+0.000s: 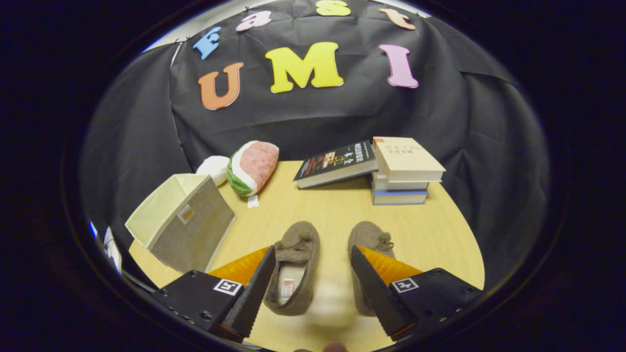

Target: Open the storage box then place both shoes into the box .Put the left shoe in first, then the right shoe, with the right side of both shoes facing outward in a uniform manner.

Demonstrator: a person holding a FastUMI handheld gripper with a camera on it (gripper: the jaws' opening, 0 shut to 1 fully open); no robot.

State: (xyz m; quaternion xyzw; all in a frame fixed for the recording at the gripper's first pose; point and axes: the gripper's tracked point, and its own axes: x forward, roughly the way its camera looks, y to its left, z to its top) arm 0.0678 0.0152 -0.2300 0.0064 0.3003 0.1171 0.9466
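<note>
Two brown slip-on shoes lie side by side on the wooden table (430, 234), toes pointing away from me. The left shoe (294, 266) sits just inside my left finger, its opening showing. The right shoe (370, 244) is partly hidden behind my right finger. My gripper (313, 271) is open, fingers spread wide above the pair, holding nothing. A beige fabric storage box (183, 220) stands to the left of the shoes, tipped at an angle, with its open top turned to the left.
A watermelon-slice plush (253, 167) and a white plush (214, 168) lie behind the box. A stack of books (403, 171) stands at the back right, with a dark book (337, 164) leaning on it. The booth's black cloth rings the table.
</note>
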